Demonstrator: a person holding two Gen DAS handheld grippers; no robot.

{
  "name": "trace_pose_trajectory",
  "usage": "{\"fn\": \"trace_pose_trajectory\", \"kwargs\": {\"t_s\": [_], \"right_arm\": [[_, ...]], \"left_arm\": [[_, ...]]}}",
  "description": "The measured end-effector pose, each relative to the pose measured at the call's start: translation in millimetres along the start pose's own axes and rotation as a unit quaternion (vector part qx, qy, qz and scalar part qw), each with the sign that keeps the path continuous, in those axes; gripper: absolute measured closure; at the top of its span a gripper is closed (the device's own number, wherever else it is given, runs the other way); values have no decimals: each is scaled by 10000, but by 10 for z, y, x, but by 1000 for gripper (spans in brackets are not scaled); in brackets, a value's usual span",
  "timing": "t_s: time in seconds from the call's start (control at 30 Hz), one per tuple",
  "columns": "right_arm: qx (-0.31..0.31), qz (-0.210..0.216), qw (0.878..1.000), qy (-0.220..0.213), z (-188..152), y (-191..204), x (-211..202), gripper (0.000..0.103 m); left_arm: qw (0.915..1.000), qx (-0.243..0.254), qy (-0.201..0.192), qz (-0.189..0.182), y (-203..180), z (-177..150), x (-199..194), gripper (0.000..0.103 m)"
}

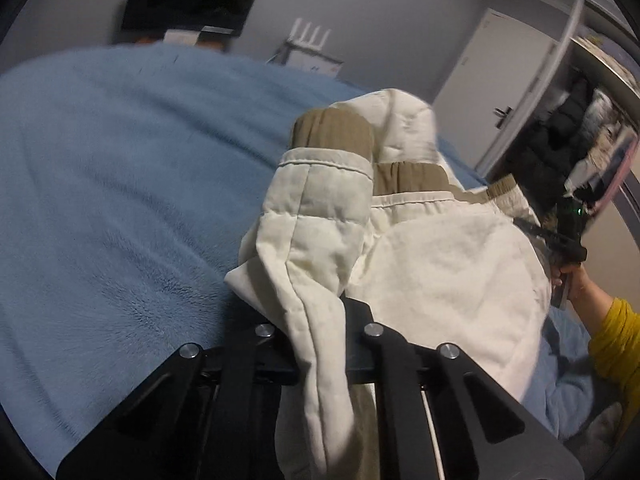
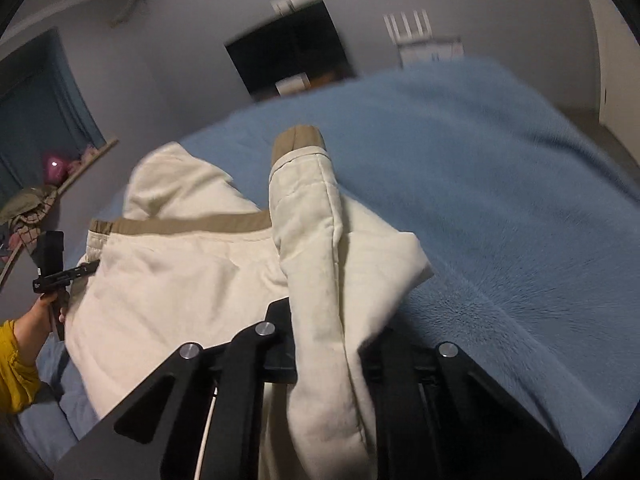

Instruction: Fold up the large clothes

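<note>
Cream jacket point(image 1: 448, 264) bunched on blue blanket point(image 1: 120, 184), sleeves point(image 1: 320, 216) lifted. Left gripper point(image 1: 320, 320) clenched on one sleeve; right gripper point(image 2: 324, 328) clenched on other sleeve point(image 2: 308, 216). Risks: padded fabric slipping from jaws under tension; uneven pull skewing fold; body dragging across plush blanket, bunching further.

— Left gripper point(image 1: 320, 320)?
— Sitting at bottom centre of its own frame, jaws pinching cloth between them.
— Right gripper point(image 2: 320, 320)?
— Likewise clamping cloth at bottom centre. In the left view it is showing at right edge, gripped by a hand point(image 1: 576, 284) in a yellow cuff.
</note>
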State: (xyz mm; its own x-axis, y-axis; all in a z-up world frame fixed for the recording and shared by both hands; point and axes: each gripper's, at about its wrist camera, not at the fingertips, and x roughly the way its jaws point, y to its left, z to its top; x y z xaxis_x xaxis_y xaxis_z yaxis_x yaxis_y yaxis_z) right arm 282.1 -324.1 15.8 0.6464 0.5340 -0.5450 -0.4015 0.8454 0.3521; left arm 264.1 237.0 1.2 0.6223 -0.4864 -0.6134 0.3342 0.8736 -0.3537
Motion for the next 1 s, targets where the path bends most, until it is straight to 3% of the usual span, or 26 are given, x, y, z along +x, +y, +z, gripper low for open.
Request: {"fn": "trace_pose_trajectory", "kwargs": {"t_s": [0.3, 0.47, 0.6, 0.7, 0.8, 0.9, 0.97, 1.0], "right_arm": [[22, 311, 9968, -739, -155, 362, -1204, 95], [269, 340, 9978, -495, -129, 280, -1591, 95], [728, 140, 9972, -28, -345, 15, -1242, 95], [949, -208, 9942, 465, -577, -221, -799, 95], [1388, -370, 9880, 569, -686, -531, -496, 91], [1434, -550, 9851, 777, -715, -607, -324, 81], [1467, -853, 9813, 908, -688, -619, -292, 61], [1464, -1031, 9796, 917, -674, -607, -318, 54]], "left_arm": [[9960, 318, -642, -536, -743, -124, -919, 93], [9934, 347, -563, -938, -976, -206, -1172, 93], [9957, 158, -103, -908, -871, -337, -738, 92], [9974, 135, 511, -486, -744, -533, -249, 92], [9972, -219, 594, -402, -486, -591, 12, 87], [9966, -330, 706, -258, -379, -618, 161, 77], [9966, -377, 730, -62, -386, -622, 190, 68], [9969, -324, 697, 166, -400, -639, 151, 55]]}}
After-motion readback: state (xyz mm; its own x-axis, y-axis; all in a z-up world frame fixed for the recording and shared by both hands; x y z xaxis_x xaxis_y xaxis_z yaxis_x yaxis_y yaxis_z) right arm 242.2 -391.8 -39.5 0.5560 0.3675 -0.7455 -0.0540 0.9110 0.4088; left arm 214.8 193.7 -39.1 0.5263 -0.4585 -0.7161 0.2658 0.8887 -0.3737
